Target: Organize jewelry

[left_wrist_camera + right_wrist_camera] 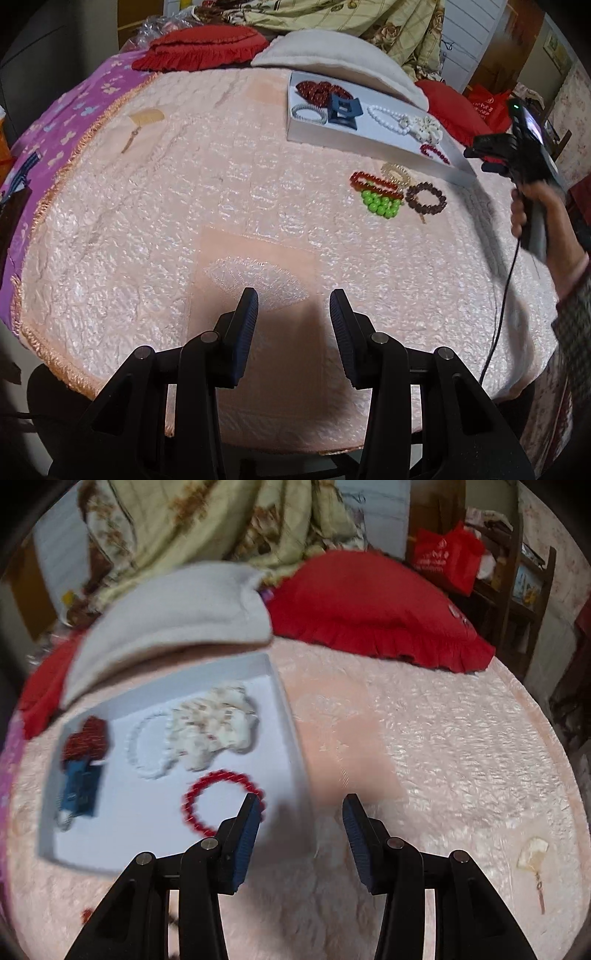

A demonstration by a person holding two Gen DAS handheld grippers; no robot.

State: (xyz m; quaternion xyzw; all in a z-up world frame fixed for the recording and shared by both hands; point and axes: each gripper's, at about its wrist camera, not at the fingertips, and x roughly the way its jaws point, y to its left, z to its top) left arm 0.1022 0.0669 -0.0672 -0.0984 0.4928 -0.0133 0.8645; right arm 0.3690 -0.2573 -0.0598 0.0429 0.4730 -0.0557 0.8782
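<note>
Left wrist view shows what is left to sort: four bead bracelets lie bunched on the pink quilt, just beside the near wall of the white tray. The orange-red bracelet touches the green bracelet, the clear coil band sits behind them, and the brown bracelet lies to the side.

My left gripper hovers over bare quilt with its jaws partly apart and nothing between them. My right gripper is also partly apart and empty, above the tray's near corner; this view is smeared, so I read the red ring under it as a bracelet lying in the tray.

I judge these loops light and limp, strung on elastic, with hard round beads that could roll out of a pinch. I would close across one strand at the outer edge of the brown bracelet, where it lies clear of the others, pressing slightly into the soft quilt.
</note>
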